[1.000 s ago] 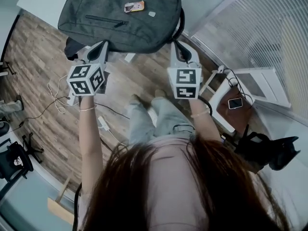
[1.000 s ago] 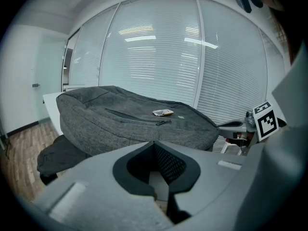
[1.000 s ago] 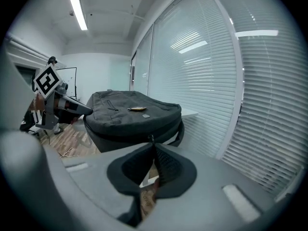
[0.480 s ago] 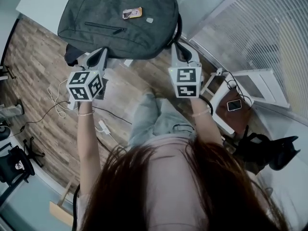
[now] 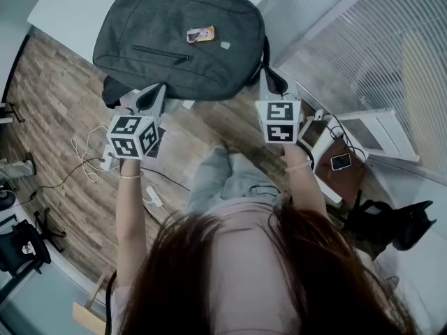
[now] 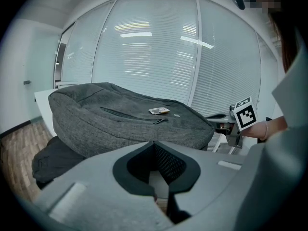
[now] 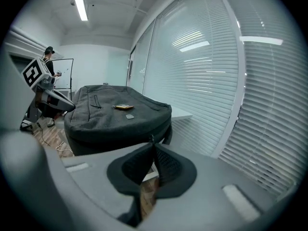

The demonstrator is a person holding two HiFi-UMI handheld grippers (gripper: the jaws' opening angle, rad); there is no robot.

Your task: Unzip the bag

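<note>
Close in front of the grey bag (image 5: 174, 19), the left gripper (image 5: 155, 93) and the right gripper (image 5: 271, 81) hang by its near corners. Both are squeezed tight with nothing in them. The bag lies flat on a white table (image 5: 66, 9). On the bag, past its pocket zip (image 5: 159, 53), sits a small card (image 5: 200, 34).

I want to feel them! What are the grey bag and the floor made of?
Bag: probably woven cloth, matte speckled grey, with soft rounded folds. Floor: wood planks or wood-look laminate, brown grainy strips; which one is unclear.
</note>
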